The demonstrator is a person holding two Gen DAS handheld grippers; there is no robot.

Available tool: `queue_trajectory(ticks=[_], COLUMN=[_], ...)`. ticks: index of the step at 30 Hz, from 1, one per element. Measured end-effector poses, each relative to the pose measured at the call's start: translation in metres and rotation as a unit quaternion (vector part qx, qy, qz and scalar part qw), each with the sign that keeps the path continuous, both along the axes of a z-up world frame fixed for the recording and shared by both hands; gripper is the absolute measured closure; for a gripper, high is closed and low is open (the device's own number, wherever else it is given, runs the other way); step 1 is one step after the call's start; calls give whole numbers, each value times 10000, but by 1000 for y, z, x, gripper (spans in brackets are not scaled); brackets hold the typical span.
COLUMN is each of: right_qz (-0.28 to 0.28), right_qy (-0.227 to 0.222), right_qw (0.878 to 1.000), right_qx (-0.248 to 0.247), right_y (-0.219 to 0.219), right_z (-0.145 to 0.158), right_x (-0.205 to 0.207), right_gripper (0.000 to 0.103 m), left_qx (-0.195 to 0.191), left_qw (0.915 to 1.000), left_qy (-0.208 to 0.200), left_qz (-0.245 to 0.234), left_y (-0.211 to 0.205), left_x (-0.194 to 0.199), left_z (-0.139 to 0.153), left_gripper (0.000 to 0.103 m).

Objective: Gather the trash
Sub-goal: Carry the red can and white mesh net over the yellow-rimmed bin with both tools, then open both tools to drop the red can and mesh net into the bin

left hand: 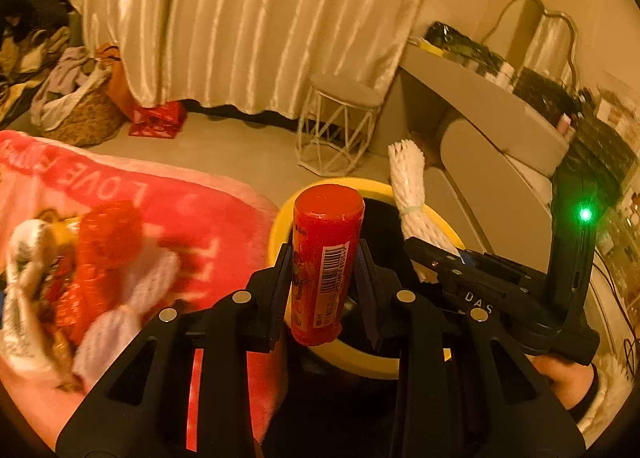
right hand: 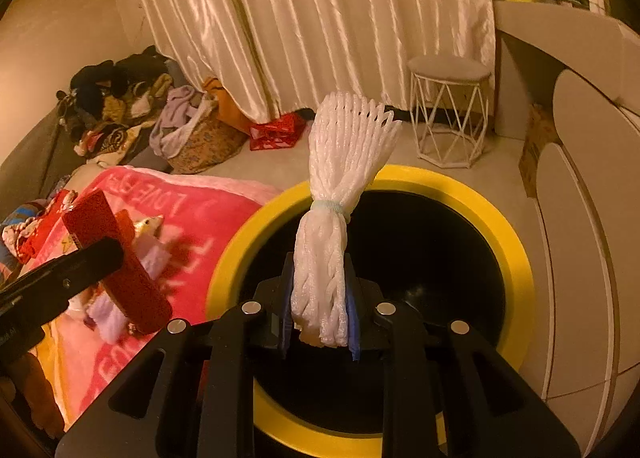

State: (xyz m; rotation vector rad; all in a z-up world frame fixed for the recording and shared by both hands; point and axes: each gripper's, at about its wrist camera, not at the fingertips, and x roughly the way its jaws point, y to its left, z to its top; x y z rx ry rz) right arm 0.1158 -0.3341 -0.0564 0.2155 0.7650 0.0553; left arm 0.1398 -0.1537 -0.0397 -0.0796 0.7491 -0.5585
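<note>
Two tongs are carrying trash: the left tongs [left hand: 325, 278] are gripping a red tube [left hand: 326, 258], the right tongs [right hand: 320, 314] a white foam net bundle [right hand: 340, 209], both over the yellow-rimmed bin [right hand: 508, 238]. Next, each probably needs opening above the bin's mouth; more wrappers [left hand: 80, 278] are lying on the pink blanket [left hand: 224, 217] beyond.
</note>
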Motion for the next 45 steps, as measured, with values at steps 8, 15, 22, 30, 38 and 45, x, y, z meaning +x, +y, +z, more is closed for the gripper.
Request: queue_trajectory(ticks=[8, 15, 22, 30, 38, 45], right_qz=[-229, -389, -545, -581, -243, 64], right_qy=[276, 449, 415, 129, -366, -616], right_qw=[9992, 9977, 9969, 9981, 9986, 9974], right_qx=[181, 318, 390, 151, -291, -376], right_y=[-22, -35, -42, -33, 5, 35], right_z=[-12, -20, -18, -4, 19, 30], right_x=[5, 6, 4, -1, -6, -11], right_gripper=[81, 79, 50, 43, 31, 25], left_qx=[-81, -95, -220, -245, -81, -27], left_qw=[9990, 9980, 9984, 9993, 9979, 9948], left_qy=[367, 513, 456, 205, -93, -248], left_qz=[-246, -345, -244, 194, 639, 990], left_y=[-21, -34, -25, 0, 32, 60], left_x=[20, 33, 36, 22, 2, -11], left_z=[-23, -35, -29, -13, -1, 6], left_gripper=[78, 75, 31, 11, 11, 11])
